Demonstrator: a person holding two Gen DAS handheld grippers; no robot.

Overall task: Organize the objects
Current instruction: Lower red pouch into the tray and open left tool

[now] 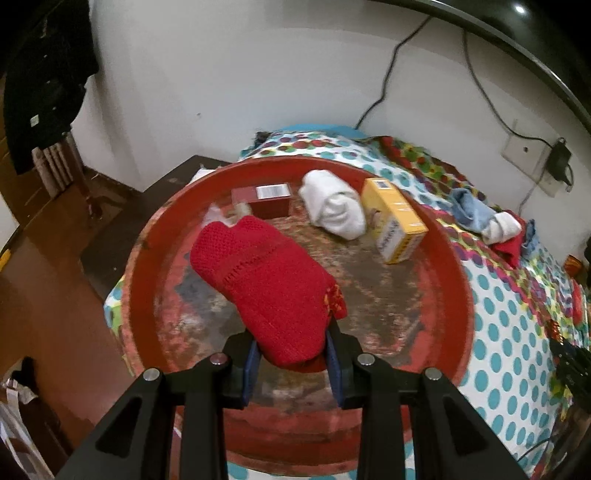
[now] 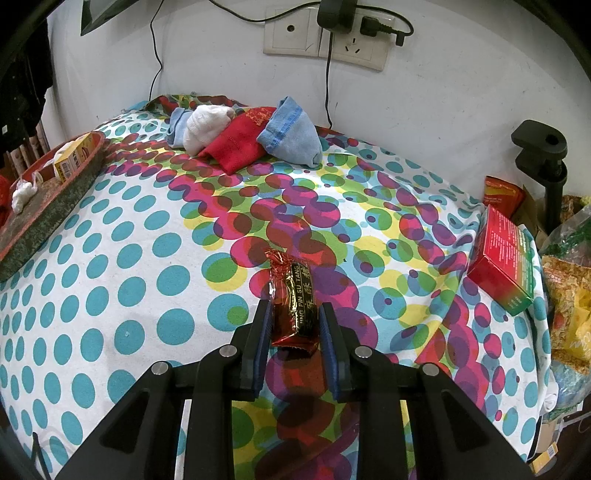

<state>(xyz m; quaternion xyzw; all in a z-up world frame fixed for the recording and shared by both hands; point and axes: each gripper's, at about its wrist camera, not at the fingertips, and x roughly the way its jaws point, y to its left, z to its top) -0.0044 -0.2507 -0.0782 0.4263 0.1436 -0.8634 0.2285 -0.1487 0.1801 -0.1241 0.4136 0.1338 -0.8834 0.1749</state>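
My left gripper (image 1: 291, 350) is shut on a red knitted sock bundle (image 1: 258, 280), held over the round red tray (image 1: 147, 243). Inside the tray lie a white rolled sock (image 1: 332, 206), a yellow box (image 1: 395, 221) and a dark red box (image 1: 269, 201). My right gripper (image 2: 293, 325) is shut on a red and black foil candy bar (image 2: 295, 302), just above the dotted cloth (image 2: 129, 258). At the far side of the cloth lies a pile of rolled socks (image 2: 240, 136): light blue, white and red ones. The tray (image 2: 55, 206) shows at the left edge of the right wrist view.
A red and green box (image 2: 506, 258) lies at the cloth's right edge, beside snack bags (image 2: 569, 295) and a black clamp stand (image 2: 546, 162). A wall socket with a plugged charger (image 2: 332, 33) sits above the bed. Left of the tray are a dark cabinet top (image 1: 122, 229) and brown floor.
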